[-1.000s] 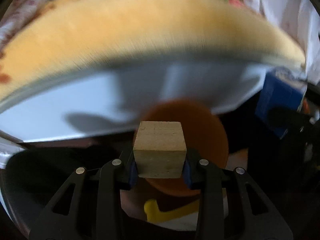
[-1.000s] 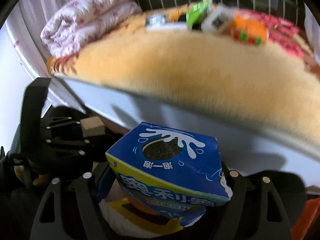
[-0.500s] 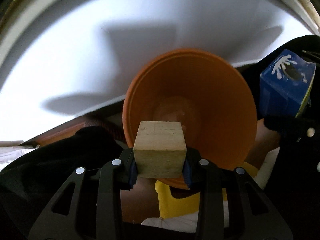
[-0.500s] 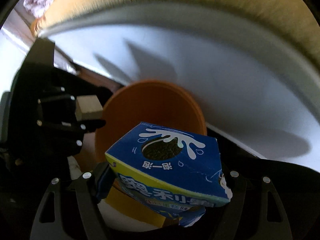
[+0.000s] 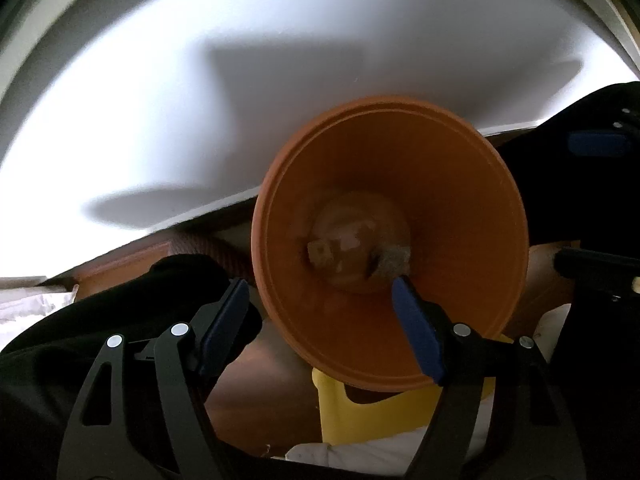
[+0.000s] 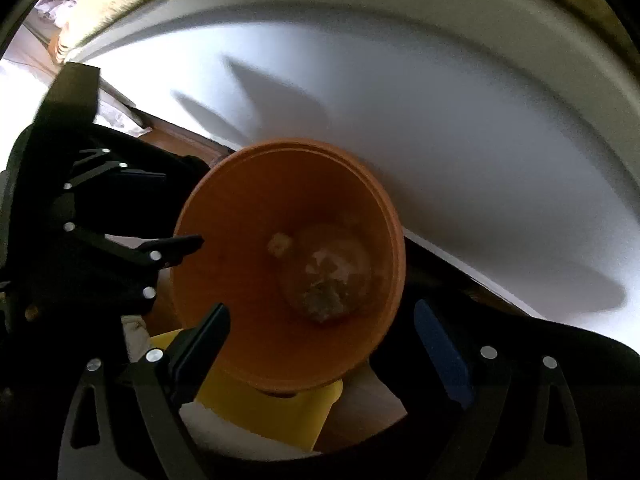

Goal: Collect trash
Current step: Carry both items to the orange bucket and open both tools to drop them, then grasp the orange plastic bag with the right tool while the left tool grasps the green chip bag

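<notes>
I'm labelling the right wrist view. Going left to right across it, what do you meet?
The left gripper, then the orange bin with bits of trash at its bottom, then the right gripper's blue pad.

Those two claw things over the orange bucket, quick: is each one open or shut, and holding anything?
Left gripper: open, holding nothing, above the orange bucket.
Right gripper: open, holding nothing, above the same bucket.

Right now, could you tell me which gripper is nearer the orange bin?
Left, slightly. The left gripper hangs open at the mouth of the orange bin, one fingertip over its rim; the right gripper, also open, sits a little farther back.
</notes>
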Motion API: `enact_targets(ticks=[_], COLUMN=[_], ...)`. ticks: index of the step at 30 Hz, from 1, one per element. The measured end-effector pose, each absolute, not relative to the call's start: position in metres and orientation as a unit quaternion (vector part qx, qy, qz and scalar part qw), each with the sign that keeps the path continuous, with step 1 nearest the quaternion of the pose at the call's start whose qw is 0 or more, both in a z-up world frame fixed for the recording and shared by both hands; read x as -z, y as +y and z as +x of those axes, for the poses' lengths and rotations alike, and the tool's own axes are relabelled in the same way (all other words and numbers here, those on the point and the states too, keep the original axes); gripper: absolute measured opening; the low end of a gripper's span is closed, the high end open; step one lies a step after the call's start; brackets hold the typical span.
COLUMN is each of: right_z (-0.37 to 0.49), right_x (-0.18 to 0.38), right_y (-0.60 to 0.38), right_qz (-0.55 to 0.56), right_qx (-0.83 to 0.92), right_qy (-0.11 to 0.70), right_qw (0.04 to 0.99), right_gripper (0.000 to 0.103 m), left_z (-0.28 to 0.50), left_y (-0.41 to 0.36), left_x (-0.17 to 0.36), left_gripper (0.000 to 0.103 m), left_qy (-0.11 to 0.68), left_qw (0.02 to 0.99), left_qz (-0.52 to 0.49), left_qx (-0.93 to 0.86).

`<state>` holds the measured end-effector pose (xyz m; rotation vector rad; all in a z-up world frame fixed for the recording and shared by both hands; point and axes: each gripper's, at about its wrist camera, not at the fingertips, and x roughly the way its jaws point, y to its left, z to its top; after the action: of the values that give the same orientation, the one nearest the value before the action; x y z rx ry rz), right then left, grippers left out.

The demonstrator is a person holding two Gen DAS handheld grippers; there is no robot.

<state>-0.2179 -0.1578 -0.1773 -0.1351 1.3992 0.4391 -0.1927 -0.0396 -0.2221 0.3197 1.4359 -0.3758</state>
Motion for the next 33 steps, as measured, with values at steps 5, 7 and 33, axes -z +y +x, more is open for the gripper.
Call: enact_targets(ticks=[5, 7, 33], right_z=[-0.232, -0.233, 0.052], right_x=[0.13, 0.094, 0.031], right_y=[-0.165, -0.172, -0.26], right_qz=[-0.05, -0.043, -0.198], right_qx=[-0.229, -0.245, -0.235], right_qy=[0.597, 0.559, 0.492], right_qw=[0.767, 0.791, 0.815], right_gripper=[0.091, 0.091, 0.053], left_z=[-0.198, -0.199, -0.171], left_y=[-0.041, -0.038, 0.006], left_x=[0.191, 0.17, 0.044], left_gripper=[0.072, 0.072, 0.078], left_qy=[0.634, 0.614, 0.495], left_qw=[0.739, 0.755, 0.854], left_qz=[0.133, 0.128, 0.026], left_qx=[0.185, 0.192, 0.159])
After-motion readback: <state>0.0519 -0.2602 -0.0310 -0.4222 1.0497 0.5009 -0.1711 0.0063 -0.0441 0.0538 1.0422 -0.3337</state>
